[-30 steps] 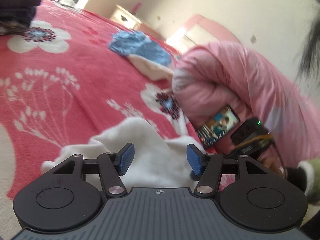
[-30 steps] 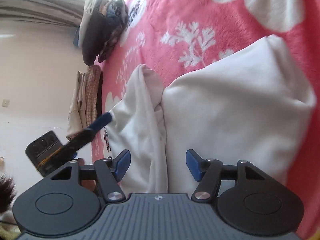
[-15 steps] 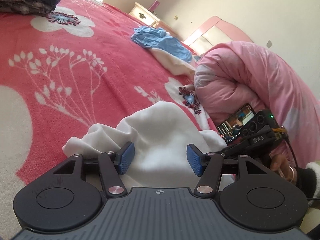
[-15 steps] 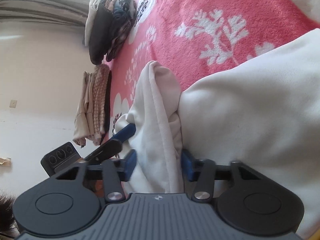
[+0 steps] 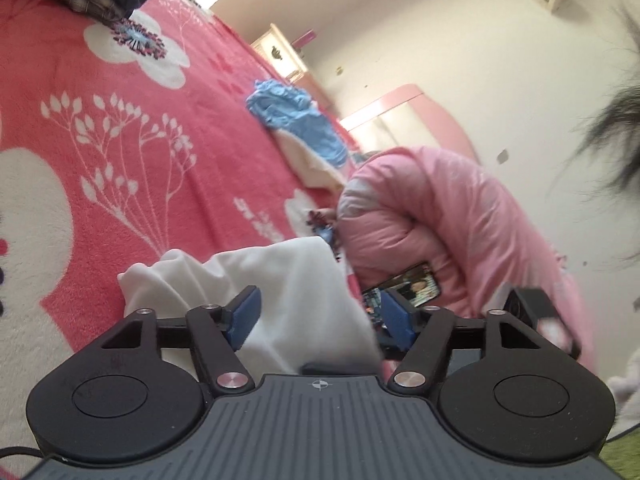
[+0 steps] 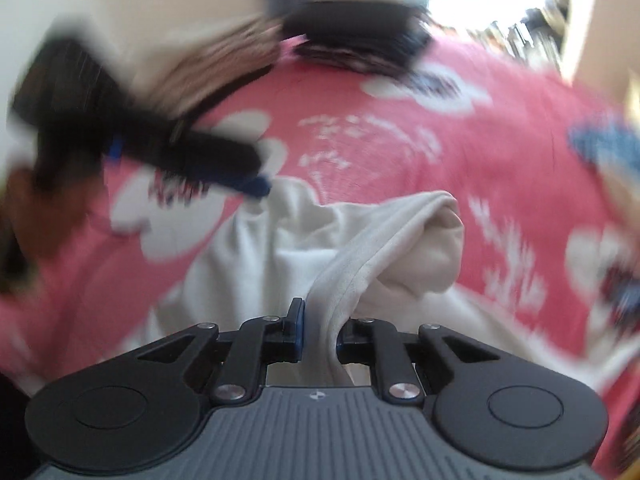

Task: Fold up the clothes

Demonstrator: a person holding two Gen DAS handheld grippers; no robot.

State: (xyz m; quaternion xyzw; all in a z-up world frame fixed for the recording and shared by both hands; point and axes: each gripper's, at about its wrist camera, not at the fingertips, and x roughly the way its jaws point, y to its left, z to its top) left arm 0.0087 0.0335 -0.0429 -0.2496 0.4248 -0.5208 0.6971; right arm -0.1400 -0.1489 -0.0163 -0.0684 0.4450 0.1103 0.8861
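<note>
Between right tongs [image 6: 320,330]: white garment [image 6: 376,256] fold, running forward-right.

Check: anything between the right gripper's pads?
Yes. In the right wrist view the right gripper pinches a fold of the white garment; nothing else sits there.

Left wrist view: sits behind the left gripper [image 5: 320,316], low and close over the white garment [image 5: 288,280], facing across the red floral blanket [image 5: 120,140] toward the wall.
Right wrist view: sits behind the right gripper [image 6: 320,330], tilted down onto the white garment [image 6: 280,256]; blurred.
Shared: garment, blanket [image 6: 400,128], blue cloth [image 5: 296,120] [image 6: 608,148]; the right view also shows the left gripper [image 6: 256,184].
</note>
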